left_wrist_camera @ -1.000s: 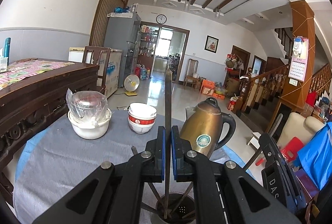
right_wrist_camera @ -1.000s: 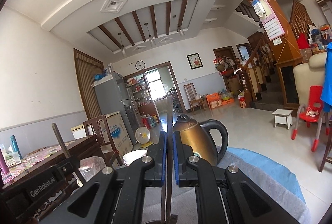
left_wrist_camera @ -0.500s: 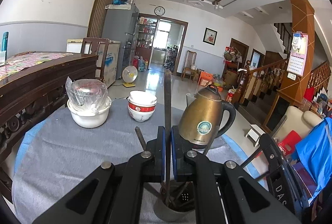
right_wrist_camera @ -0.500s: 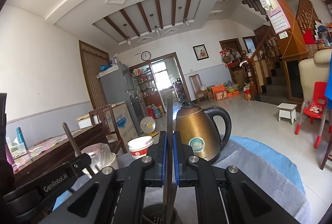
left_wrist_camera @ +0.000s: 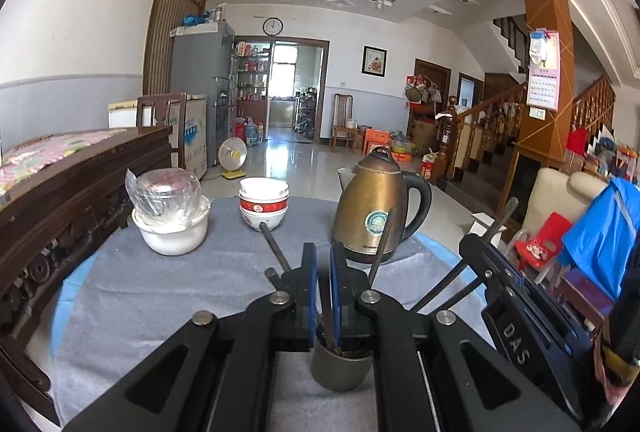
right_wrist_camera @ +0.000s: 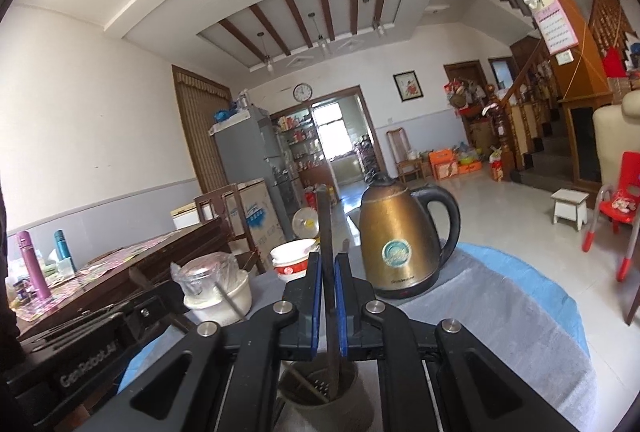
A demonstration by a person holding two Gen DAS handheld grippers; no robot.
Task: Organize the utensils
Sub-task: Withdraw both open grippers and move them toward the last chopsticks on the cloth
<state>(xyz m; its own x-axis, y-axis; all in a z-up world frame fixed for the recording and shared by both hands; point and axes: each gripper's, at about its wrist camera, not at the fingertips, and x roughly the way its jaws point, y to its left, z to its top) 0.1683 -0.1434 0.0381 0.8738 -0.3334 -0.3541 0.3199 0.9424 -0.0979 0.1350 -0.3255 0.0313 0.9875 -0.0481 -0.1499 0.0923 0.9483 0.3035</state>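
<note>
A grey utensil cup (left_wrist_camera: 340,368) stands on the grey cloth, right below both grippers; it also shows in the right wrist view (right_wrist_camera: 328,396). Several dark chopsticks (left_wrist_camera: 380,244) lean out of it. My left gripper (left_wrist_camera: 323,272) sits just over the cup with its jaws slightly apart; a dark chopstick stands loose between them, its lower end in the cup. My right gripper (right_wrist_camera: 327,272) is shut on a dark chopstick (right_wrist_camera: 325,224) that stands upright with its lower end in the cup. The right gripper's body shows at the right of the left wrist view.
A brass electric kettle (left_wrist_camera: 376,208) stands behind the cup. Stacked red and white bowls (left_wrist_camera: 263,208) and a white bowl with plastic-wrapped contents (left_wrist_camera: 170,220) stand further left. A dark wooden table (left_wrist_camera: 80,176) borders the left side. The cloth-covered table edge (right_wrist_camera: 560,312) drops off at right.
The chopstick in my left gripper has slid down into the cup and no longer rises above the jaws. Both grippers have lowered toward the cup.
</note>
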